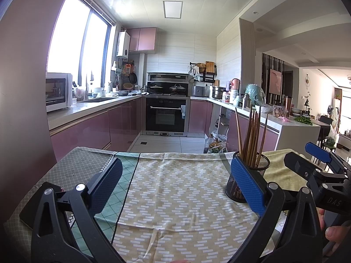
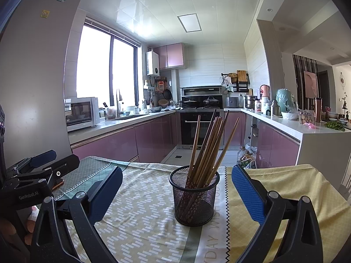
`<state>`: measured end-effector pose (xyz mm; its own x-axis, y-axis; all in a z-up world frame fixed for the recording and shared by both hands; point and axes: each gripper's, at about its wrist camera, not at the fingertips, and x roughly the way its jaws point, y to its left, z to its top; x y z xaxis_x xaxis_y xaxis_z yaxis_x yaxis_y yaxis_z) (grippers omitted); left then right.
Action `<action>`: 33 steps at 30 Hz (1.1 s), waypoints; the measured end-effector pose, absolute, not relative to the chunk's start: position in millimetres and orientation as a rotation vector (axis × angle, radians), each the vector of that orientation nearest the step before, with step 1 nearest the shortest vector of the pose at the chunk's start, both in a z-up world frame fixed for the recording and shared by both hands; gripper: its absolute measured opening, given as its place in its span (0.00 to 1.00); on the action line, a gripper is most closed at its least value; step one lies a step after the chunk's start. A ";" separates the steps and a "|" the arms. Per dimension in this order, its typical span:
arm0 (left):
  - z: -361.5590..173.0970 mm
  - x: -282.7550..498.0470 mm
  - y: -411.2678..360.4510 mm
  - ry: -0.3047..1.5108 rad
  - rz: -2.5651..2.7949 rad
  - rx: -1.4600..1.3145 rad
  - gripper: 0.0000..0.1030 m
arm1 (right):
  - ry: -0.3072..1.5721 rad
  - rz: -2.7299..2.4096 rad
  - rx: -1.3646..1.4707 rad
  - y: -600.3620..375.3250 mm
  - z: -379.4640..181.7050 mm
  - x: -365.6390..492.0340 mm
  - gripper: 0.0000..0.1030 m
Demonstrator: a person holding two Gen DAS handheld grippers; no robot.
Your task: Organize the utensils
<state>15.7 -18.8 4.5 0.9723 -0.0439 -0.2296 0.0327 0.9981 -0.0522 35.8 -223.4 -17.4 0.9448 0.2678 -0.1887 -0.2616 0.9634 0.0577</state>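
Two handheld grippers are shown above a table covered by a patterned cloth point(image 2: 153, 219). The left gripper point(image 1: 175, 179) is held with its blue-padded fingers point(image 1: 248, 184) spread wide apart, nothing between them. The right gripper point(image 2: 175, 188) is likewise spread open, and a black mesh holder point(image 2: 194, 199) is framed between its fingers without being touched. A bundle of wooden chopsticks point(image 2: 208, 144) is stood upright in the holder, fanned and leaning slightly to the right. In the left wrist view, the holder point(image 1: 239, 184) is seen just behind the right-hand finger. A fingertip of the person's hand point(image 1: 334, 233) is visible at the lower right edge.
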 end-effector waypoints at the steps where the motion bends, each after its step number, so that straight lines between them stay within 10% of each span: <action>1: 4.4 15.6 -18.8 0.233 -0.038 -0.048 0.94 | 0.197 0.270 0.032 -222.9 -17.6 35.9 0.93; 33: 0.6 15.5 -18.9 0.237 -0.043 -0.041 0.94 | 0.197 0.269 0.037 -220.2 -19.0 36.7 0.93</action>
